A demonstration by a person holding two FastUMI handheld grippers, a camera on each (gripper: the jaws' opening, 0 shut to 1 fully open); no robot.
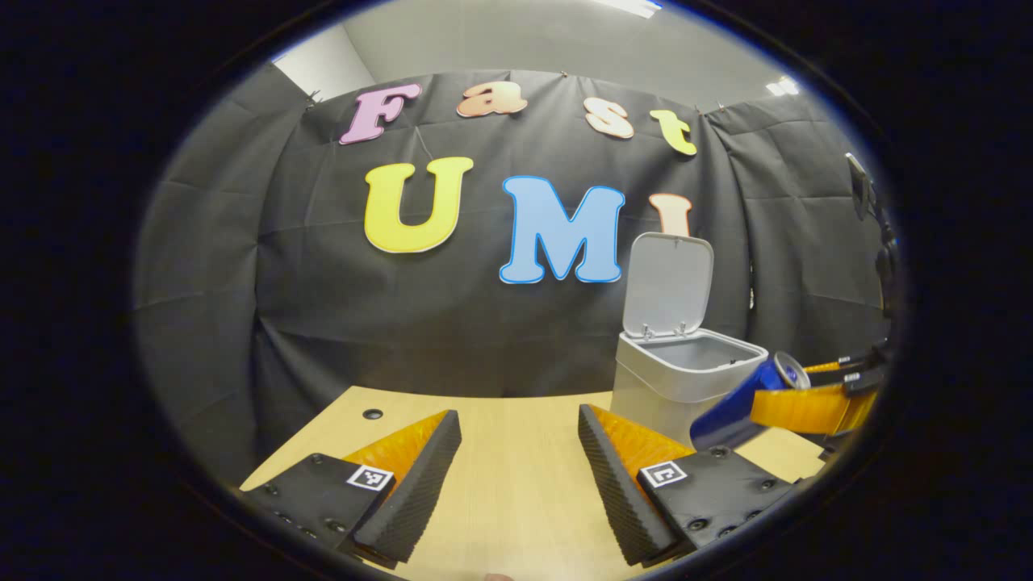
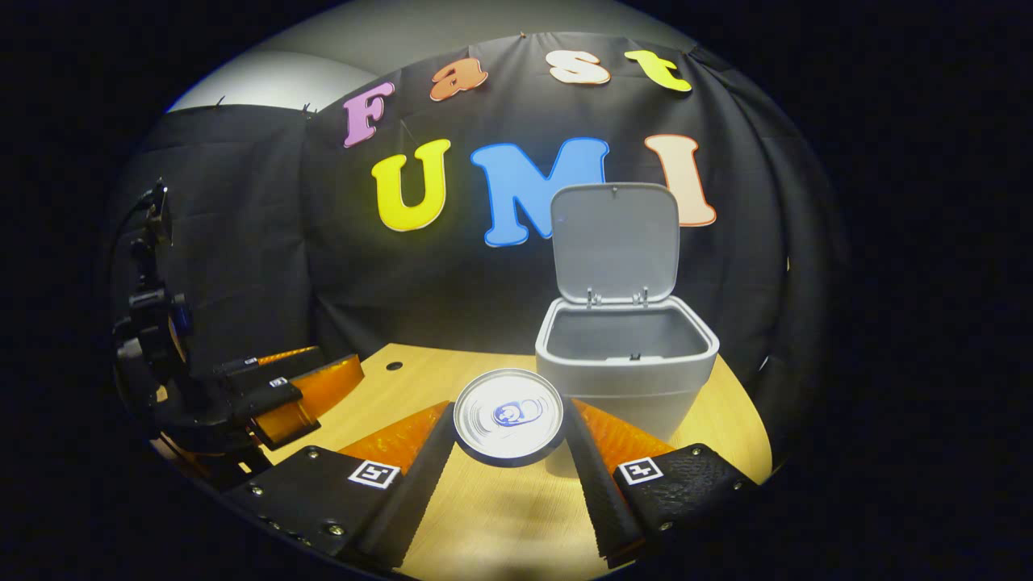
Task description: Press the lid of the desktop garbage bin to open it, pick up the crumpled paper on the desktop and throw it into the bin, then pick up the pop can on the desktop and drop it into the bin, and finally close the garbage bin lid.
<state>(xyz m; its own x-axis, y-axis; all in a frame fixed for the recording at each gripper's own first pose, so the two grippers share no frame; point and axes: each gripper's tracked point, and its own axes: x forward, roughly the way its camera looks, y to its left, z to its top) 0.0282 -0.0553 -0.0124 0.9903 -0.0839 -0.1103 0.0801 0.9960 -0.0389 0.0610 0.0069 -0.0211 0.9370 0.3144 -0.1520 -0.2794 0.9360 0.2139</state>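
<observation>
Right fingers: the right gripper [image 2: 508,452] has both fingers pressed on the sides of the pop can [image 2: 508,415], whose silver top with its pull tab faces the camera in the right gripper view.
Left fingers: the left gripper [image 1: 520,476] is spread wide with nothing between the jaws, above the bare wooden table [image 1: 516,436].
Pop can: lifted off the table and tilted, blue-bodied in the left gripper view [image 1: 746,403], top end toward the bin and just beside its near wall.
Garbage bin: stands on the table [image 2: 726,411] at the far side, against the booth's cloth wall [image 2: 242,242].
Lid: [image 2: 615,242] swung up, standing nearly upright at the back of the bin [image 2: 625,379]; open mouth visible.
Crumpled paper: whether it lies inside the bin cannot be told.
Small dark hole: in the tabletop [image 1: 372,413], far left.
</observation>
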